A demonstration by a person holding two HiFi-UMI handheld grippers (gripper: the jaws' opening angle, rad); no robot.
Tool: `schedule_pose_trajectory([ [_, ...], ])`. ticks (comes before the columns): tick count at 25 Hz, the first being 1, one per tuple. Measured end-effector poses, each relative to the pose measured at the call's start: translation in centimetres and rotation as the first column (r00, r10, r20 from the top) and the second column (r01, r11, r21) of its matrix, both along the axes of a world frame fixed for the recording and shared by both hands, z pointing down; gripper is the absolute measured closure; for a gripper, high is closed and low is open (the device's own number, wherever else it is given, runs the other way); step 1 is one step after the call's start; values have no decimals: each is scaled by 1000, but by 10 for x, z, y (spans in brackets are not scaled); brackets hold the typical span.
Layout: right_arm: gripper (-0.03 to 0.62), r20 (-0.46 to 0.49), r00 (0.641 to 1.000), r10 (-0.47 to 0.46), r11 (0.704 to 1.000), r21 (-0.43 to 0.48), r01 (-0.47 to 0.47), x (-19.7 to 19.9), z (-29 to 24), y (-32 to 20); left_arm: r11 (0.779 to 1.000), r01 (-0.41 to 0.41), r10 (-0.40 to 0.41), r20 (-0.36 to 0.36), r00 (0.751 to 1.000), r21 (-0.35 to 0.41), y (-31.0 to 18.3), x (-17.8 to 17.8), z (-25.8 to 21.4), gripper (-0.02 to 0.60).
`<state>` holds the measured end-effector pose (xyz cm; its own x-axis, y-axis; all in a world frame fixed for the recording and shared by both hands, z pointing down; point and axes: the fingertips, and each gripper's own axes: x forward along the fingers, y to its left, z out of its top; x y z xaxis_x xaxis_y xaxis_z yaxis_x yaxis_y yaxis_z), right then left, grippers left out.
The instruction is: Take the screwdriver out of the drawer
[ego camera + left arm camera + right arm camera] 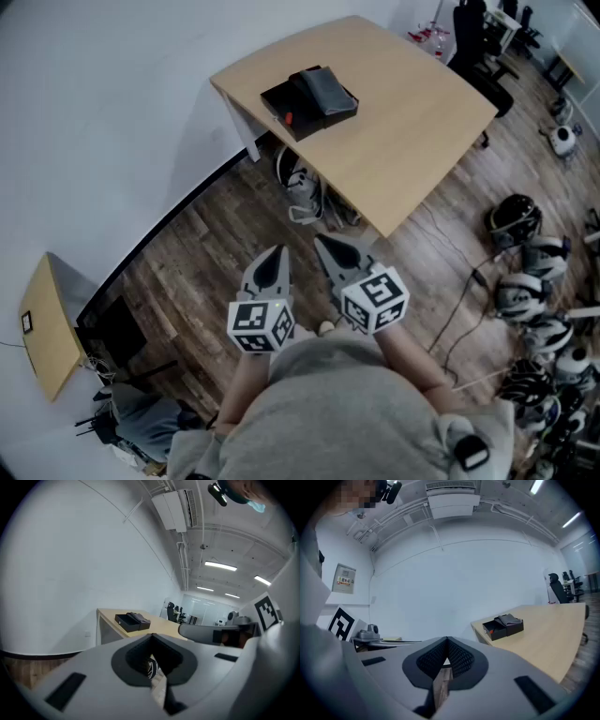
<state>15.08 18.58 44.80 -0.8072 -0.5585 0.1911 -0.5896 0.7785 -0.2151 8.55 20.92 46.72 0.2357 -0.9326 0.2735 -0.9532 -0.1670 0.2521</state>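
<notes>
Holding well short of the counter (412, 122) — open drawer (292, 101) lies straight ahead; left gripper (277, 251) and right gripper (321, 241) both pressed together, empty, right marginally nearer

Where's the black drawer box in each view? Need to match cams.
Head view: drawer box upper centre, near the left end of the table.
Left gripper view: drawer box left of centre, just above the jaws.
Right gripper view: drawer box right of centre, mid-height.
Shared landmark: the light wood table it sits on.
</notes>
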Motion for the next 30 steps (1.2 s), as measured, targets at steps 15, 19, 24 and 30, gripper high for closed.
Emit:
schedule_pose_trajectory([
  [15, 595, -10, 999, -37, 999, 14, 37, 2, -6, 21, 998, 63, -63, -17, 998, 16, 26, 7, -5, 581],
  [19, 595, -50, 998, -40, 999, 5, 40, 3, 3, 20, 997, 81, -81, -11, 997, 9, 27, 7, -3, 581],
  [24, 595, -57, 996, -66, 997, -30, 64, -7, 11, 17, 996, 86, -86, -10, 996, -1, 25, 1, -1, 581],
  [30, 595, -89, 995, -39, 999, -31, 37, -17, 16, -6, 998, 68, -68, -17, 998, -7, 0, -13, 3, 581],
])
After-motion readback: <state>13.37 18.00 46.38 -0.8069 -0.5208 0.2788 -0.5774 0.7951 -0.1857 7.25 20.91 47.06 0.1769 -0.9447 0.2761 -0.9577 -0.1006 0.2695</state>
